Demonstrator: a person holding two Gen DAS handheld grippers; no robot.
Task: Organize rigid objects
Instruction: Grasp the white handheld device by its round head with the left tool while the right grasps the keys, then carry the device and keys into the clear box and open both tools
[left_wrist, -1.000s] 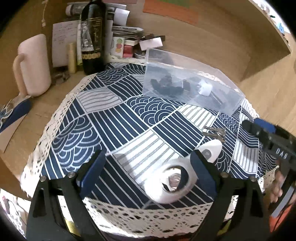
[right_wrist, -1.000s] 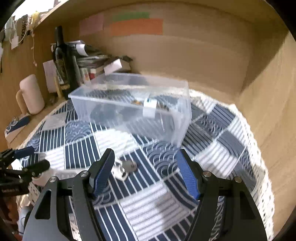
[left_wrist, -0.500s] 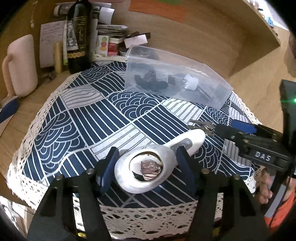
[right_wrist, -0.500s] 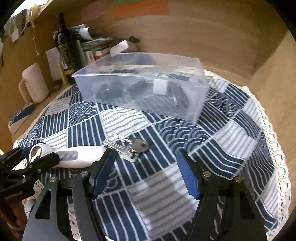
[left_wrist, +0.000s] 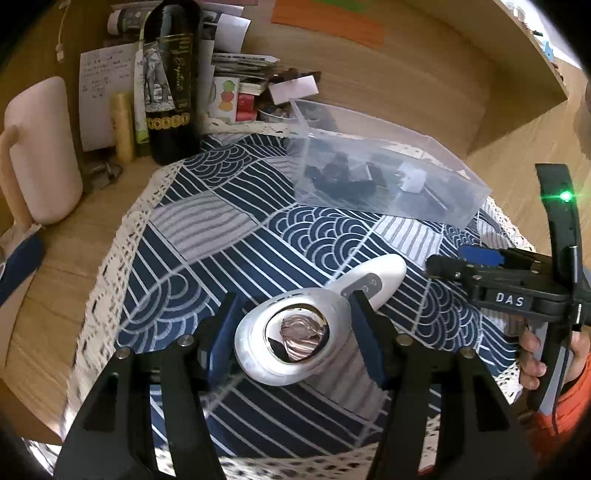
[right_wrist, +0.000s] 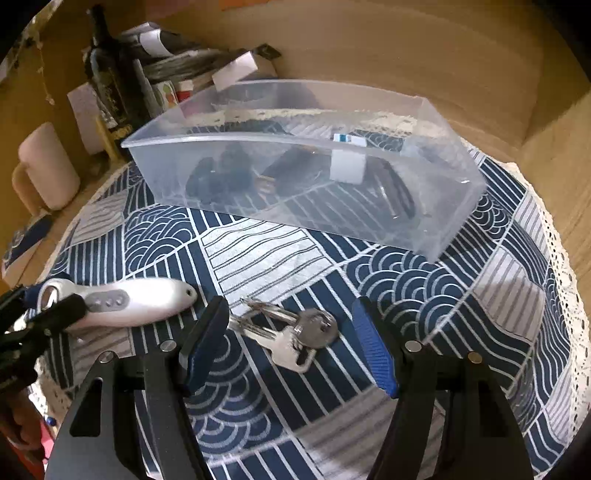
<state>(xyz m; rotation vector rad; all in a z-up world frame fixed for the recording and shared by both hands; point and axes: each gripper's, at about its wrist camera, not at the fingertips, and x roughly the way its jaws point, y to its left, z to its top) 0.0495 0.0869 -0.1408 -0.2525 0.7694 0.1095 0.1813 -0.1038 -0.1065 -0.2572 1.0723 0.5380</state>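
Observation:
A white handheld device with a round mirrored head (left_wrist: 295, 339) lies on the patterned cloth; it also shows in the right wrist view (right_wrist: 125, 301). My left gripper (left_wrist: 291, 339) is open, its fingers either side of the device's head. A bunch of keys (right_wrist: 291, 332) lies on the cloth between the fingers of my open right gripper (right_wrist: 290, 343). A clear plastic box (right_wrist: 295, 173) with dark items and a white block stands behind; it also shows in the left wrist view (left_wrist: 384, 177).
A dark wine bottle (left_wrist: 171, 81), a pink jug (left_wrist: 40, 151), papers and books stand at the back left off the cloth. A wooden wall curves behind the box. The right gripper's body (left_wrist: 509, 291) shows at the right of the left wrist view.
My left gripper has moved forward and narrowed around the white device's head. My right gripper has come down and forward so the keys now lie between its fingers.

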